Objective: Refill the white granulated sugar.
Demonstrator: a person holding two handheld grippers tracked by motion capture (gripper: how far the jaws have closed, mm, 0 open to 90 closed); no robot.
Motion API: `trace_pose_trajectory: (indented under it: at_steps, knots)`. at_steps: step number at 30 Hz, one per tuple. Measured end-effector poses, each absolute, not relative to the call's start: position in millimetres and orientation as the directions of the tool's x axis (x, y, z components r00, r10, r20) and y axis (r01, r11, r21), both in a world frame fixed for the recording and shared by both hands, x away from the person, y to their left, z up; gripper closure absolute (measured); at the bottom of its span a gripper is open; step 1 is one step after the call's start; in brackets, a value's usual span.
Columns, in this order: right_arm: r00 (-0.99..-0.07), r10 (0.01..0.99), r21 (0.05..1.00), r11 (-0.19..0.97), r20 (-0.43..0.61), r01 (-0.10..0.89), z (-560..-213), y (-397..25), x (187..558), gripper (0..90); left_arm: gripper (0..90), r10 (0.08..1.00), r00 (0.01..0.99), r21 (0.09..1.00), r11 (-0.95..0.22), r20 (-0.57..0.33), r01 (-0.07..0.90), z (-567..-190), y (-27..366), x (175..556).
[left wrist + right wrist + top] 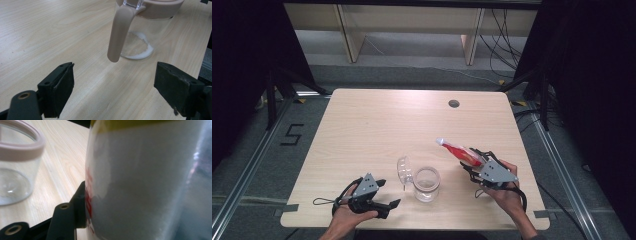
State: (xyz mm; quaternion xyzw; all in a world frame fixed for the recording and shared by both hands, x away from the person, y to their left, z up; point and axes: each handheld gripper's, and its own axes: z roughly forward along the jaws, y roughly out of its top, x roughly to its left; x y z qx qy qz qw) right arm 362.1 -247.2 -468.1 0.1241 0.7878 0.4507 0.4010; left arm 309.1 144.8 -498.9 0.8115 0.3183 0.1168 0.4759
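A clear glass jar (427, 183) with a beige rim stands near the table's front middle, its clear lid (403, 172) flipped open to the left. In the left gripper view the jar (150, 27) has a ring of white powder (143, 51) at its bottom and a beige clasp (118, 35) hanging down its side. My left gripper (389, 193) (115, 87) stands open just left of the jar, nothing between its jaws. My right gripper (471, 160) is shut on a red and white packet (457, 150) (145, 182), which points up-left, right of the jar (17, 165).
The light wooden table (362, 125) has a cable hole (454, 103) at the back right. Beyond it stand wooden frame legs (351, 37), with cables (507, 35) on the floor. Dark curtains flank both sides. A taped "5" (292, 134) marks the floor at left.
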Motion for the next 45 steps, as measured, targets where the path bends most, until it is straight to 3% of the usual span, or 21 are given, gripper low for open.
trace_pose_trajectory:
  at_steps: [13,23,35,36,40,41,42,45]
  knots:
    - [-0.605,0.371,0.641,0.699,-0.704,-0.318,-459,-238,336,47.5,16.0,0.630,0.768,0.849,-0.339,-0.115,0.406,-499,145,310]
    - [-0.597,0.323,0.595,0.730,-0.734,-0.336,-458,-235,331,47.7,16.0,0.631,0.767,0.847,-0.343,-0.112,0.406,-499,146,310]
    - [-0.522,0.179,0.433,0.800,-0.834,-0.416,-456,-235,332,47.9,16.0,0.634,0.764,0.848,-0.338,-0.115,0.408,-499,146,310]
    - [-0.535,0.209,0.457,0.801,-0.819,-0.387,-458,-234,330,47.9,16.0,0.637,0.763,0.846,-0.342,-0.110,0.408,-498,147,309]
    - [-0.519,0.175,0.423,0.808,-0.837,-0.410,-456,-232,330,48.0,16.0,0.639,0.761,0.844,-0.342,-0.112,0.412,-498,148,309]
    - [-0.486,0.107,0.354,0.818,-0.868,-0.452,-453,-230,331,48.0,16.0,0.639,0.760,0.848,-0.336,-0.115,0.410,-499,148,309]
    - [-0.518,0.147,0.395,0.823,-0.842,-0.408,-456,-231,328,48.0,16.0,0.640,0.760,0.848,-0.337,-0.113,0.409,-499,148,309]
    - [-0.487,0.094,0.342,0.825,-0.868,-0.450,-455,-230,330,48.1,16.0,0.642,0.758,0.852,-0.329,-0.115,0.408,-499,147,308]
